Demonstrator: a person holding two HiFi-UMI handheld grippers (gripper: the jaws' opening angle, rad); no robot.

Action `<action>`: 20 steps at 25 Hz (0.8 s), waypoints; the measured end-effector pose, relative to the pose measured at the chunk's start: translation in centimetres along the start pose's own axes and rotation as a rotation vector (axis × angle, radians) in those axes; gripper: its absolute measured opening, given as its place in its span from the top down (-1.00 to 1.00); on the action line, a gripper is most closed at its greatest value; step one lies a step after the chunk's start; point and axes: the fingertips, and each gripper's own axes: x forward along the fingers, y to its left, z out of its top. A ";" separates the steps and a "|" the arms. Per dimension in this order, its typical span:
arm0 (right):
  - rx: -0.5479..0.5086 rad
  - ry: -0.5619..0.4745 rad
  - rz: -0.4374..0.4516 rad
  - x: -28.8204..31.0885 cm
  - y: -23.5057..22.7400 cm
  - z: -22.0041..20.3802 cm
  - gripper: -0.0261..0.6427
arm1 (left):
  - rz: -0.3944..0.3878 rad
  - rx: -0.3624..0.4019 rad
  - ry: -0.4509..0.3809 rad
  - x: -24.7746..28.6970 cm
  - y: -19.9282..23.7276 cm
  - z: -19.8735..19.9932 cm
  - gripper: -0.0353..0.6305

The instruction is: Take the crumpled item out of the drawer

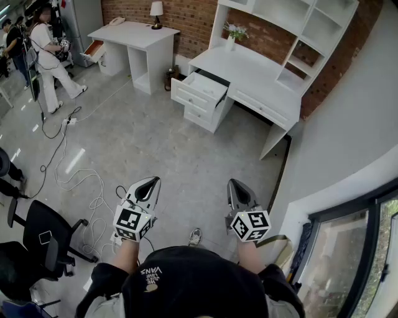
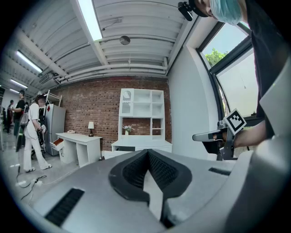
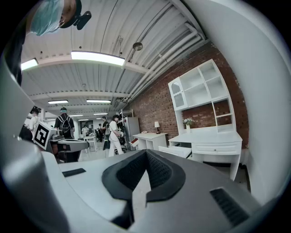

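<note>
The white desk with a hutch [image 1: 249,68] stands against the brick wall, far ahead of me. Its top left drawer [image 1: 200,87] is pulled open, and from here I see nothing crumpled inside it. My left gripper [image 1: 151,182] and right gripper [image 1: 235,185] are held side by side over the bare floor, well short of the desk. Both are shut with nothing between the jaws. The left gripper view shows the left gripper [image 2: 148,153] pointing at the desk [image 2: 141,144]. In the right gripper view the right gripper [image 3: 145,154] has the open drawer [image 3: 175,150] off to its right.
A second white desk [image 1: 134,34] with a lamp [image 1: 157,9] stands at the back left. A person in white [image 1: 46,56] stands near it. Cables [image 1: 68,168] trail over the floor on the left, by a black office chair [image 1: 43,239]. A window [image 1: 348,248] is at my right.
</note>
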 end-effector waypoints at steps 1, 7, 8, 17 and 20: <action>0.001 0.000 0.002 0.4 -0.4 0.1 0.93 | 0.001 -0.001 0.001 0.6 0.1 0.1 0.88; -0.005 0.001 0.008 2.5 -3.1 0.7 0.93 | 0.009 -0.002 0.005 4.4 0.5 0.4 0.88; -0.017 0.001 0.007 2.8 -3.6 0.8 0.93 | 0.012 -0.003 0.007 5.1 0.6 0.5 0.88; -0.023 -0.025 0.062 5.9 -8.2 1.6 0.79 | -0.013 -0.012 0.017 12.0 -0.6 0.3 0.85; -0.015 -0.010 0.071 6.8 -10.1 1.3 0.56 | -0.010 -0.027 0.025 14.1 -1.2 0.0 0.57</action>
